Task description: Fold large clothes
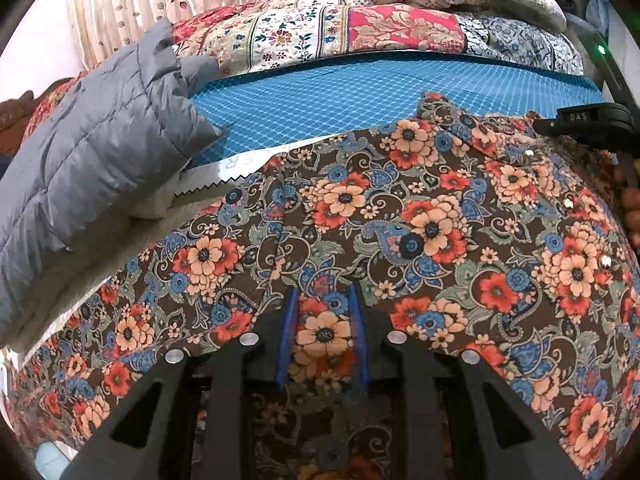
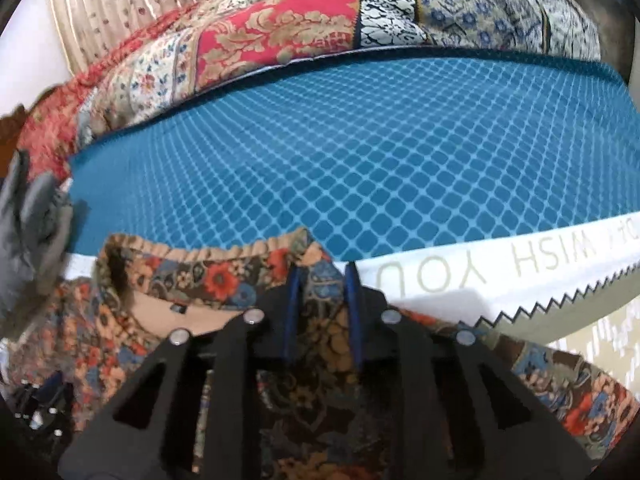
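Observation:
A brown floral garment (image 1: 400, 220) lies spread on a teal checked mat (image 1: 360, 96). My left gripper (image 1: 323, 304) is low over its middle, its blue-padded jaws slightly apart with floral cloth showing between them. My right gripper (image 2: 323, 276) is at the garment's ruffled collar edge (image 2: 208, 252), jaws slightly apart over the cloth (image 2: 316, 340). The right gripper also shows in the left wrist view (image 1: 584, 120) at the garment's far right. Whether either pair of jaws pinches the cloth is not clear.
A grey puffer jacket (image 1: 92, 152) lies at the left, also seen in the right wrist view (image 2: 32, 232). A white zigzag-edged sheet with lettering (image 2: 500, 280) lies under the garment. A patchwork quilt (image 1: 320, 32) and bedding are piled behind the mat (image 2: 360, 140).

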